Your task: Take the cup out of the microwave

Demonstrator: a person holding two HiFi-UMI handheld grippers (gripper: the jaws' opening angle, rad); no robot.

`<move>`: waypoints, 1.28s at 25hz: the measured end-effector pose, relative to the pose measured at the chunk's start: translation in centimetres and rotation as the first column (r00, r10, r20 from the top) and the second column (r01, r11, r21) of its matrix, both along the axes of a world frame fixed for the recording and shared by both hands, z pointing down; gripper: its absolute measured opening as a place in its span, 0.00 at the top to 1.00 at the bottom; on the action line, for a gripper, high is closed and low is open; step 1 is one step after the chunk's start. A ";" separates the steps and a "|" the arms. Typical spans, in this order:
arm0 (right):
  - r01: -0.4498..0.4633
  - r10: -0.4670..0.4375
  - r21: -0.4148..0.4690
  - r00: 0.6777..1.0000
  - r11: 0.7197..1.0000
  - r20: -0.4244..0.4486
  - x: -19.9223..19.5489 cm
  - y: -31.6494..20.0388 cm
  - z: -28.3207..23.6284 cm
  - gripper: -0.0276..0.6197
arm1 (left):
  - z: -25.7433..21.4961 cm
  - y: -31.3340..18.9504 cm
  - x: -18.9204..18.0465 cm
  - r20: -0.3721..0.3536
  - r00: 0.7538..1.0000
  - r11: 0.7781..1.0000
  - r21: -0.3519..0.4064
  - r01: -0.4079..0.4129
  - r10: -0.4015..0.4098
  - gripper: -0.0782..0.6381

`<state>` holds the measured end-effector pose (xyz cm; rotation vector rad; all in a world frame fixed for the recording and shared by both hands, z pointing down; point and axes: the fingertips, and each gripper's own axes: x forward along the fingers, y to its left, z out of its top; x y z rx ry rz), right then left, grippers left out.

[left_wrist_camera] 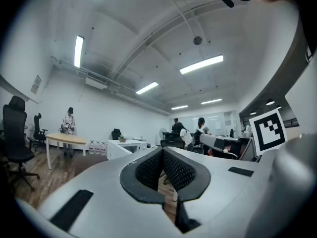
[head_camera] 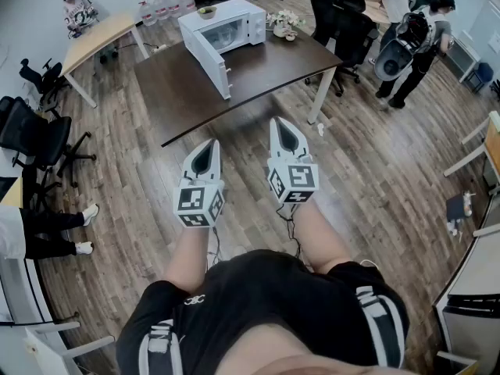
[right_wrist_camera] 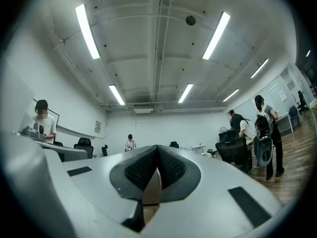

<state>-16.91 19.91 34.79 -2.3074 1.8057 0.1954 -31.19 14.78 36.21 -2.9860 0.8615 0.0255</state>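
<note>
A white microwave stands on the far end of a dark brown table, and its door hangs open toward me. From here I cannot make out a cup inside it. In the head view my left gripper and right gripper are held side by side in the air over the wooden floor, short of the table's near edge. Both point at the table, jaws shut and nothing between them. The left gripper view looks past the left gripper at the microwave, small and far off. The right gripper points slightly upward.
A small bowl sits on the microwave and a flower pot beside it. Black office chairs stand behind the table and others at the left. People stand at the far right; one sits at the far-left desk.
</note>
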 end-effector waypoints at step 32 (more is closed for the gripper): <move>0.032 -0.032 0.001 0.999 0.999 -0.006 9.8 2.3 3.2 0.96 | 2.9 2.8 11.1 -0.025 1.000 1.000 0.017 -0.013 0.013 0.89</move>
